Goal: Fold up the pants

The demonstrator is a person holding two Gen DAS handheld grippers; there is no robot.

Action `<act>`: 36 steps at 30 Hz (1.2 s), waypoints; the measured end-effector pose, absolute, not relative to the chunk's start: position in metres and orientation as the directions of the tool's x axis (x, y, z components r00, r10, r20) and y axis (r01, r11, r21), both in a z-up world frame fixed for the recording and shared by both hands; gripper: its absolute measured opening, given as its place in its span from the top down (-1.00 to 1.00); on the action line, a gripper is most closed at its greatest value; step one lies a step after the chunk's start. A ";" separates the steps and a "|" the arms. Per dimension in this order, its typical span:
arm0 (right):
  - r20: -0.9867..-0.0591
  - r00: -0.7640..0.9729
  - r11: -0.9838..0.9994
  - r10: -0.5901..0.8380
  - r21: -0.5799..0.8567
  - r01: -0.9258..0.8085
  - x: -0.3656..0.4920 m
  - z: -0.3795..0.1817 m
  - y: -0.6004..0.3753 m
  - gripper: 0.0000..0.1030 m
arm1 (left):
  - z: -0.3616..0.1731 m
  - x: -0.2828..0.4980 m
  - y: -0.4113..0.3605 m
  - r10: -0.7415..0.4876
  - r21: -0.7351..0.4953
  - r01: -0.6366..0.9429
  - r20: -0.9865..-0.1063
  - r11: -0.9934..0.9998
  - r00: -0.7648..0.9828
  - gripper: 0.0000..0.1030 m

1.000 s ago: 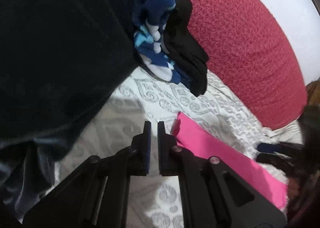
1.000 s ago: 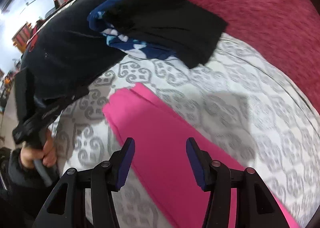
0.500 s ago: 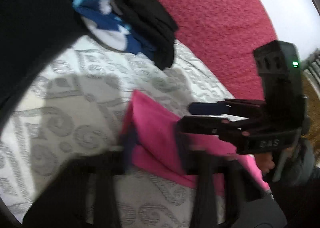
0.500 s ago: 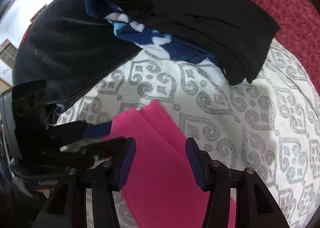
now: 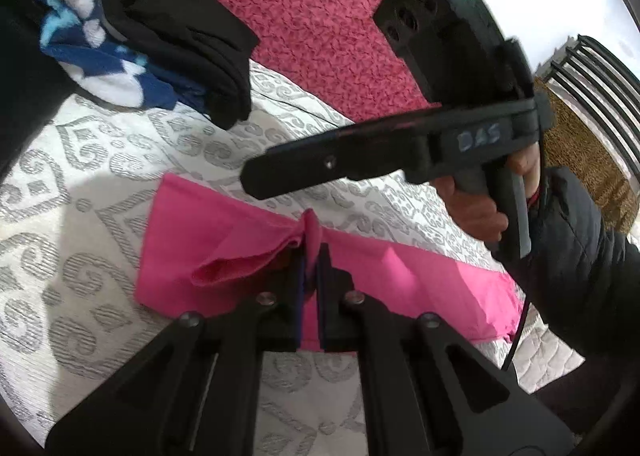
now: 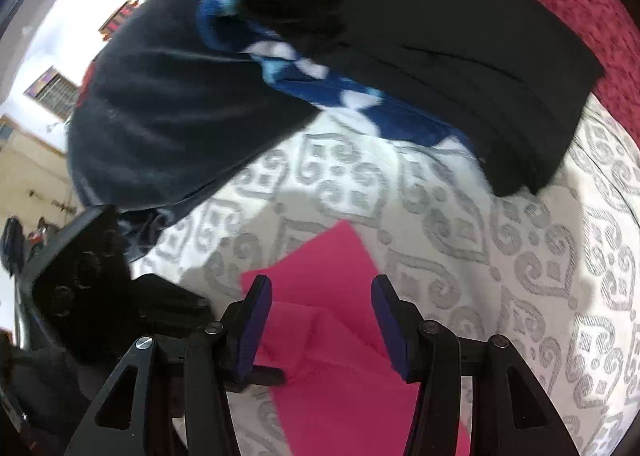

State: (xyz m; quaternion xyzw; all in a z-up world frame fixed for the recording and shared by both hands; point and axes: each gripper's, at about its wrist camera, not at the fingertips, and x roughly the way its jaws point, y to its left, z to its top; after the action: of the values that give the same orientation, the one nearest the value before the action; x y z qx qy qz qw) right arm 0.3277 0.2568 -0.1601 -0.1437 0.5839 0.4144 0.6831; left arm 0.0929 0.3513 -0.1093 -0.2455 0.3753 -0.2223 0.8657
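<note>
The pink pants (image 5: 208, 224) lie folded in a long strip on the patterned mattress (image 5: 80, 160). My left gripper (image 5: 310, 256) is shut on a raised pinch of the pink fabric near the strip's middle, and a loose fold bulges to its left. In the left wrist view, my right gripper (image 5: 256, 180) hovers just above and behind that pinch, held by a hand (image 5: 476, 208). From the right wrist, my right gripper (image 6: 320, 296) stands open over the end of the pink pants (image 6: 328, 256), pads apart from the cloth. The left gripper's body (image 6: 80, 288) sits at the lower left.
A pile of black and blue-and-white clothes (image 5: 160, 36) lies at the back left, next to a large dark garment (image 6: 168, 116). A red textured cover (image 5: 320, 16) lies behind. A dark railed chair (image 5: 600, 76) stands at the far right.
My left gripper swung right onto the pink pants and closed on a pinch of the fabric. My right gripper, still open, moved toward the end of the pants, close above the left one.
</note>
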 end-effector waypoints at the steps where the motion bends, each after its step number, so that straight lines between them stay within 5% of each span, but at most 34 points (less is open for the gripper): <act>1: -0.918 -0.033 0.604 0.396 0.287 -0.743 0.326 -0.159 0.258 -0.03 | -0.109 0.092 0.349 -0.570 -0.585 0.208 -0.545 0.784 0.615 0.89; 8: -0.942 -0.093 0.566 0.323 0.271 -0.778 0.315 -0.173 0.263 -0.03 | -0.110 0.080 0.325 -0.568 -0.513 0.278 -0.588 0.812 0.576 0.89; 17: -0.943 -0.246 0.504 0.222 0.327 -0.800 0.305 -0.212 0.272 -0.03 | -0.118 0.082 0.337 -0.599 -0.574 0.246 -0.577 0.781 0.555 0.89; 18: -0.945 -0.242 0.500 0.220 0.322 -0.804 0.303 -0.212 0.272 0.06 | -0.118 0.082 0.335 -0.597 -0.567 0.250 -0.584 0.785 0.549 0.89; 19: -0.946 -0.235 0.499 0.222 0.317 -0.806 0.302 -0.212 0.271 0.50 | -0.119 0.083 0.334 -0.596 -0.565 0.250 -0.587 0.786 0.547 0.89; 20: -0.951 -0.216 0.504 0.221 0.301 -0.810 0.301 -0.212 0.269 0.72 | -0.119 0.083 0.335 -0.596 -0.566 0.249 -0.587 0.786 0.548 0.89; 22: -0.951 -0.181 0.512 0.250 0.288 -0.809 0.300 -0.205 0.265 0.85 | -0.118 0.081 0.337 -0.601 -0.577 0.244 -0.579 0.780 0.551 0.89; 29: -0.901 -0.085 0.556 0.426 0.334 -0.761 0.316 -0.165 0.252 0.85 | -0.112 0.076 0.368 -0.571 -0.647 0.160 -0.497 0.746 0.654 0.89; 36: -0.912 -0.045 0.682 0.408 0.337 -0.649 0.367 -0.203 0.255 0.79 | -0.123 0.070 0.419 -0.532 -0.787 0.018 -0.399 0.616 0.747 0.89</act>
State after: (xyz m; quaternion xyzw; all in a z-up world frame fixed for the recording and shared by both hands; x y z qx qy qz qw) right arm 0.3670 0.2552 -0.2035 -0.0988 0.6111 0.3864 0.6837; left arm 0.0701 0.4195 -0.1230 -0.4064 0.3157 -0.1634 0.8417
